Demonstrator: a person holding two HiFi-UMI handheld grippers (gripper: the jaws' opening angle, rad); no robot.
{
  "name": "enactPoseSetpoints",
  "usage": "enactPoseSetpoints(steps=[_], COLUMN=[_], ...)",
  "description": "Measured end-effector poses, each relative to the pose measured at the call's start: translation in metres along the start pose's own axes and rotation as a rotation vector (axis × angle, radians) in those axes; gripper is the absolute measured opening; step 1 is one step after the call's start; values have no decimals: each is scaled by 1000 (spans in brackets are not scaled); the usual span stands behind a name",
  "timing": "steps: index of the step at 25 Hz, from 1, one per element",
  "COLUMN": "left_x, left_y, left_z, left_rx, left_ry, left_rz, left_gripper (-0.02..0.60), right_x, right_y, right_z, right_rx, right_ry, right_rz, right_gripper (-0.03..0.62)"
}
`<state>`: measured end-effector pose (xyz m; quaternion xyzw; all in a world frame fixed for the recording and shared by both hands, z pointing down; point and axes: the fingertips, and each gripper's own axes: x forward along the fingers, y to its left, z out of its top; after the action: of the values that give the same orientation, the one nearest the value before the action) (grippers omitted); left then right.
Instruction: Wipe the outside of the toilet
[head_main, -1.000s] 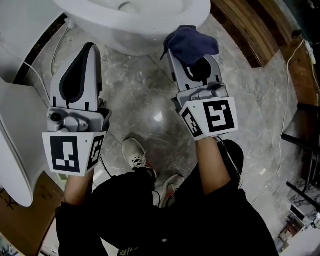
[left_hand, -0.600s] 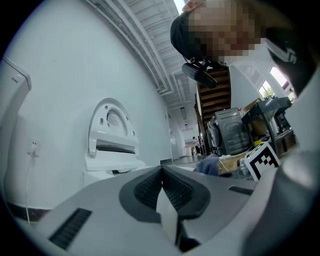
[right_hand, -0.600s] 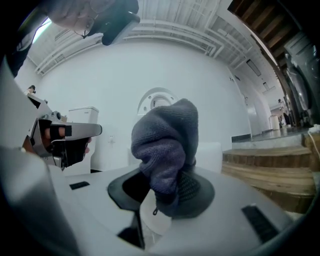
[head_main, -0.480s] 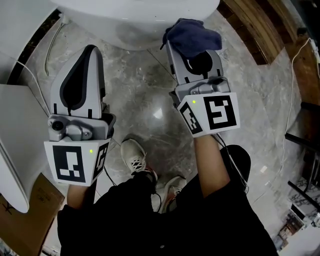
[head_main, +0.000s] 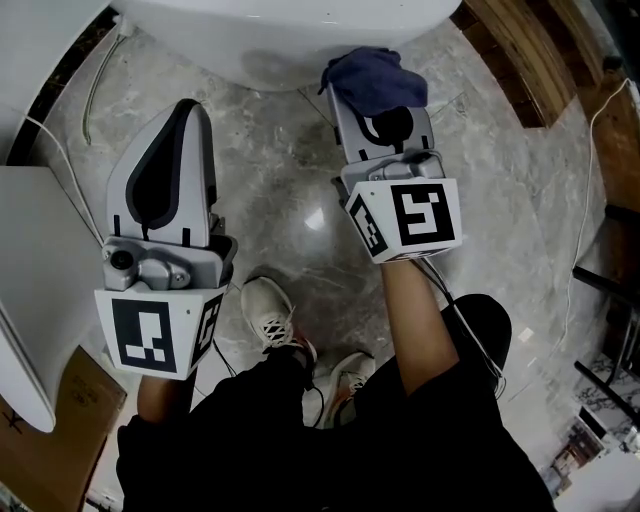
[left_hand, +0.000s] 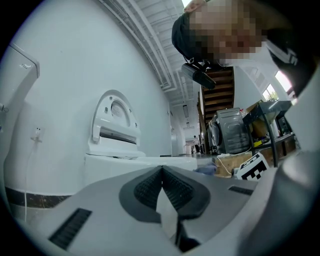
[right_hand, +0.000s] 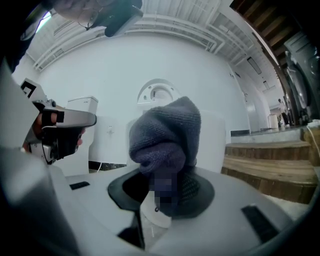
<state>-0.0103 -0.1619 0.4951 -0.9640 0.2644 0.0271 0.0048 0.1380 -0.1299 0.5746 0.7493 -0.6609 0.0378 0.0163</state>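
- Our right gripper (head_main: 378, 100), upper centre, is clamped on the dark cloth (head_main: 378, 72); our left gripper (head_main: 187, 108), at left, is closed on nothing.
- We judge that most of the wiping remains.
- The toilet (head_main: 290, 35) spans the top edge, its bowl just above the cloth; we cannot tell whether they touch.

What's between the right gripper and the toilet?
Only the dark blue cloth the right gripper clamps, bunched toward the toilet bowl; clearest in head view.

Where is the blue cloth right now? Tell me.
Head view, right side: the blue cloth is clamped in the right tool, next to the white toilet bowl.
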Motion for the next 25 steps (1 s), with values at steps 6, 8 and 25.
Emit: enactPoseSetpoints(steps=[6, 8, 25], left_x=[1, 1, 7], left_y=[2, 4, 8], left_z=[-8, -11, -35], left_rx=[-9, -12, -62], left_ry=[5, 9, 41], left_rz=[6, 8, -12], left_gripper=[11, 11, 11], right_x=[7, 11, 38], right_y=[3, 5, 12], right_z=[-28, -41, -125], right_rx=[4, 12, 43], right_ry=[40, 61, 188], right_rz=[4, 8, 30], right_gripper=[110, 110, 112])
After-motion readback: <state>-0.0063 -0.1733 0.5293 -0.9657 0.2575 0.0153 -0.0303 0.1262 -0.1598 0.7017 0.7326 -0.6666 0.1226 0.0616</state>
